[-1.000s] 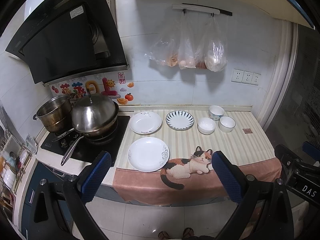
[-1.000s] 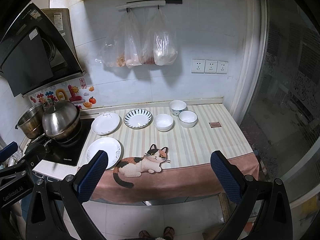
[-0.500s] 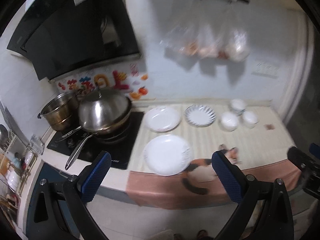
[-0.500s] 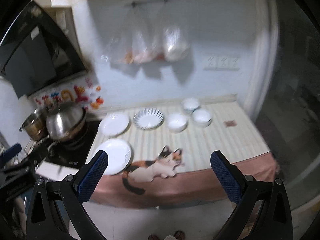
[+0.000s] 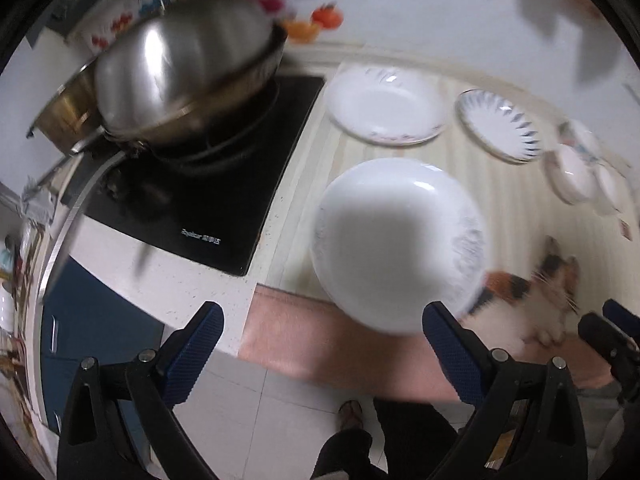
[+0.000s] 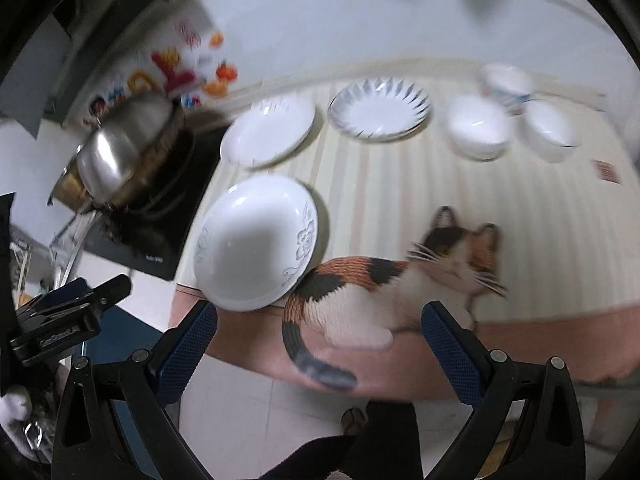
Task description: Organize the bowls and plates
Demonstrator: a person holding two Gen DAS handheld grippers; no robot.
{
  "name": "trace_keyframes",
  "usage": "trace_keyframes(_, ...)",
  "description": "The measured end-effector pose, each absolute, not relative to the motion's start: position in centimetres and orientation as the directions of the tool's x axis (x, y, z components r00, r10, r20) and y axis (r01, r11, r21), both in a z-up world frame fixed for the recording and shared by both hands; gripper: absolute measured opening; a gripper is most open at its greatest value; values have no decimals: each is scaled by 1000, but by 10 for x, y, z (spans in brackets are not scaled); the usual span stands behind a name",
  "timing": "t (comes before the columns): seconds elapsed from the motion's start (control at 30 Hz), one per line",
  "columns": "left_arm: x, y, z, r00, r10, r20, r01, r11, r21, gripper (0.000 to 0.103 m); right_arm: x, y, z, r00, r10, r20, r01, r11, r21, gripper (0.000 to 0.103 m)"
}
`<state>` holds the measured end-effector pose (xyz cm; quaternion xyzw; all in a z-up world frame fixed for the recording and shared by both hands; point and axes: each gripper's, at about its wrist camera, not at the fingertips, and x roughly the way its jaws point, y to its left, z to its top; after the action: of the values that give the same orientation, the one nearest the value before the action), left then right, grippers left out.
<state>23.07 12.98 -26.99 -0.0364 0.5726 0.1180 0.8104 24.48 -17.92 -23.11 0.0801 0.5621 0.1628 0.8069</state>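
Note:
A white plate with grey flower trim (image 5: 396,240) (image 6: 256,240) lies near the counter's front edge. Behind it lie a second white plate (image 5: 386,106) (image 6: 268,132) and a blue-rayed plate (image 5: 498,124) (image 6: 378,108). Three white bowls (image 6: 478,126) (image 5: 572,176) stand at the back right. My left gripper (image 5: 324,340) is open and empty, just in front of the near plate. My right gripper (image 6: 320,336) is open and empty over the counter's front edge, right of that plate. The left gripper's body also shows in the right wrist view (image 6: 60,320).
A steel wok with a lid (image 5: 184,68) (image 6: 124,148) sits on a black cooktop (image 5: 224,184) at the left. A striped mat with a cat picture (image 6: 400,276) covers the counter. The floor and the person's feet (image 5: 352,412) are below.
Both grippers have moved forward and down toward the counter, so the plates look much larger. Both stay open. Nothing on the counter has moved.

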Motion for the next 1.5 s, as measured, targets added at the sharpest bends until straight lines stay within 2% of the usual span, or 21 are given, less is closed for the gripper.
trace_keyframes(0.1, 256, 145, -298, 263, 127, -956, -277, 960, 51, 100, 280, -163, -274, 224, 373, -901, -204, 921, 331, 102)
trace_keyframes(0.17, 273, 154, -319, 210, 106, -972, -296, 954, 40, 93, 304, -154, -301, 161, 387, -908, -213, 912, 351, 101)
trace_keyframes(0.23, 287, 160, -335, 179, 96, -979, -300, 953, 39, 90, 325, -147, -324, 112, 395, -912, -209, 906, 367, 97)
trace_keyframes(0.4, 310, 173, -370, 109, 54, -993, -285, 958, 21, 71, 369, -128, -374, 3, 414, -910, -204, 891, 405, 77)
trace_keyframes(0.43, 312, 175, -375, 98, 41, -994, -286, 958, 12, 63, 375, -124, -381, -15, 420, -907, -204, 887, 414, 75)
trace_keyframes(0.53, 316, 176, -388, 66, -3, -998, -276, 961, -21, 46, 388, -111, -399, -72, 438, -896, -206, 873, 443, 62)
trace_keyframes(0.57, 317, 176, -391, 61, -11, -998, -268, 963, -27, 41, 390, -106, -404, -89, 439, -894, -213, 869, 447, 54)
trace_keyframes(0.6, 318, 175, -393, 60, -19, -998, -262, 964, -34, 40, 392, -102, -407, -99, 439, -893, -219, 866, 450, 47)
trace_keyframes(0.63, 317, 174, -393, 68, -37, -997, -260, 964, -53, 37, 394, -99, -409, -104, 438, -893, -225, 864, 450, 45)
trace_keyframes(0.67, 318, 173, -394, 69, -42, -997, -257, 965, -59, 37, 396, -96, -408, -91, 440, -893, -239, 861, 448, 35)
trace_keyframes(0.7, 317, 171, -394, 73, -32, -997, -255, 966, -49, 37, 398, -93, -410, -105, 446, -889, -244, 855, 457, 20)
trace_keyframes(0.73, 315, 171, -393, 75, -31, -997, -256, 966, -49, 37, 399, -91, -413, -121, 447, -886, -236, 854, 463, 18)
trace_keyframes(1.1, 317, 136, -382, 94, -16, -995, -222, 974, -37, 36, 388, -98, -404, -105, 455, -884, -238, 852, 466, 18)
trace_keyframes(1.5, 308, 42, -349, 166, -30, -986, -107, 993, -49, 36, 371, -177, -368, -45, 462, -886, -209, 863, 461, 18)
